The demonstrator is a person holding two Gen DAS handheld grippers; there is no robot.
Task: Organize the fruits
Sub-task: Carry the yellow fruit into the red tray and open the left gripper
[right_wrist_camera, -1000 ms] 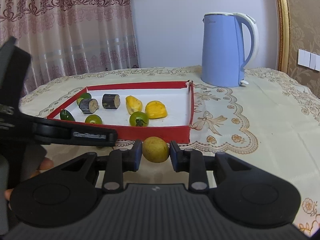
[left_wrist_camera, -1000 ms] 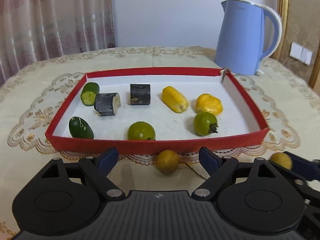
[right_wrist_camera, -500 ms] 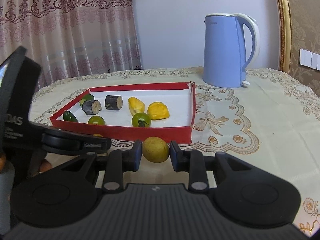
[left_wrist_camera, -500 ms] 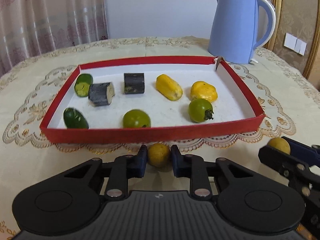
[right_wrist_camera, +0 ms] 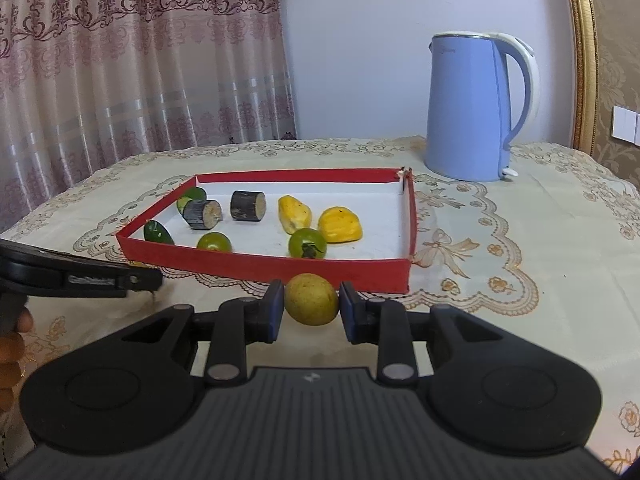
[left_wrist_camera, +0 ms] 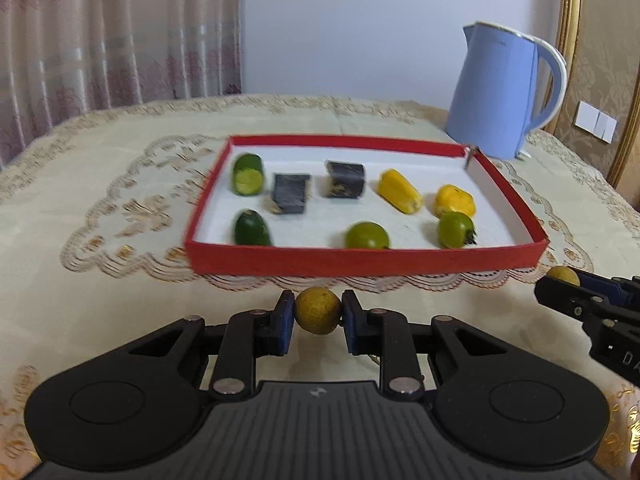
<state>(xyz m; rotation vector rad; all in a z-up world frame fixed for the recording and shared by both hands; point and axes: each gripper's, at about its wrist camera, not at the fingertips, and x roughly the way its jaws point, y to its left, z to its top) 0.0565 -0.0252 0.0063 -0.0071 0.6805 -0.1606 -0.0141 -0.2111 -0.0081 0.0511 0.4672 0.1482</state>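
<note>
Since a second ago the left gripper point(left_wrist_camera: 318, 316) has clamped its small yellow fruit point(left_wrist_camera: 318, 315) and carried it leftward. Right gripper point(right_wrist_camera: 310, 300) is clamped on another yellow fruit point(right_wrist_camera: 311, 299). Both look light, round, firm — likely prone to rolling, so grip across the middle.

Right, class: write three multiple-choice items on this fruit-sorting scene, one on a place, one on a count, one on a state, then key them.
1. Where does the blue kettle stand?
A. inside the red tray
B. on the table beyond the tray's far right corner
C. in a gripper

2. How many pieces lie in the red tray?
A. five
B. eight
C. eleven

3. What is the state of the left gripper?
A. open over the tray
B. shut on nothing
C. shut on a yellow round fruit

Key: 1 B, it stands on the cloth outside the rim. 2 B, four lie in each row. 3 C, both pads press on the fruit.
</note>
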